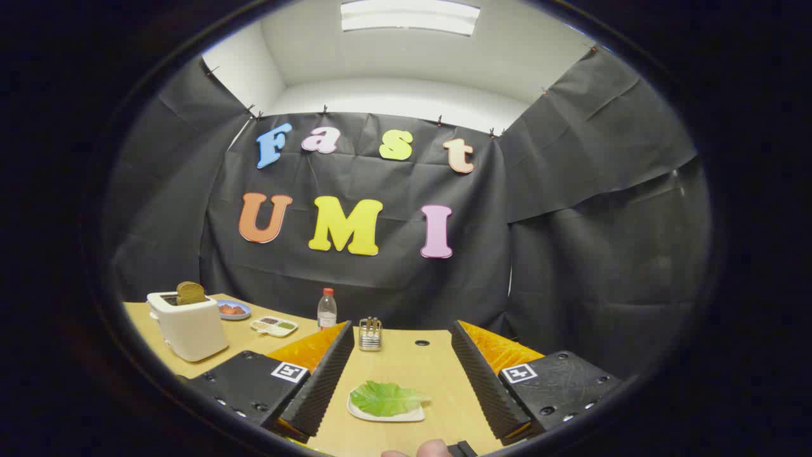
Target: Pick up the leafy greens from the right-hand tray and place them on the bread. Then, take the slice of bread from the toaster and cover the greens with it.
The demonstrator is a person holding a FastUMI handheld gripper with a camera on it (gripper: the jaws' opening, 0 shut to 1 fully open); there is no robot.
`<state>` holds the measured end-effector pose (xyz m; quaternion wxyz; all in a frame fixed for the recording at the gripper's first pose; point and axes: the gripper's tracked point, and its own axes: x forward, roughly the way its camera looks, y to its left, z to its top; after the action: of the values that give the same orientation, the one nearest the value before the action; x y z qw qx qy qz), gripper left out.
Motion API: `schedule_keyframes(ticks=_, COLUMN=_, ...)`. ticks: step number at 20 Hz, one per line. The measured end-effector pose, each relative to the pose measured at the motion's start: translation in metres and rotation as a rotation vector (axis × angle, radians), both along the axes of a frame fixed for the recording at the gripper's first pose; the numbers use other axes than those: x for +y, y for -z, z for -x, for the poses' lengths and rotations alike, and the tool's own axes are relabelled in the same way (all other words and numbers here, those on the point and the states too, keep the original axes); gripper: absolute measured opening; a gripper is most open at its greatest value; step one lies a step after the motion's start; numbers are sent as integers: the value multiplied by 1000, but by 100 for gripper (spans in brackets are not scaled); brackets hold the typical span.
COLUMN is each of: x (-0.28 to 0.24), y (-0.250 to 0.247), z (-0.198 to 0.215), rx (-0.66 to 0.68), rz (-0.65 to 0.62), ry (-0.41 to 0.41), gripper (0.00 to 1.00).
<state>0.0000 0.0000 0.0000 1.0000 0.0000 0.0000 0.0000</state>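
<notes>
The leafy greens [387, 398] lie on a small white tray [384, 416] on the wooden table [406, 358]. My gripper [402, 346] stands open above the table, and the tray with the greens sits low between its two fingers, touching neither. Off beyond the left finger stands a white toaster [188, 325] with a brown slice of bread [189, 292] sticking up out of its slot.
A blue plate with reddish food [233, 310] and a small divided dish [274, 325] sit behind the toaster. A clear bottle with a red cap [327, 309] and a small metal holder [370, 334] stand at the far edge. A fingertip [434, 449] shows below the tray.
</notes>
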Motion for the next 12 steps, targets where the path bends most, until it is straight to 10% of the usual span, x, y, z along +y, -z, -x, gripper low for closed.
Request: schedule_keyframes(ticks=12, x=9, y=-2, z=-3, rx=-1, rz=13, ry=-14, gripper=95)
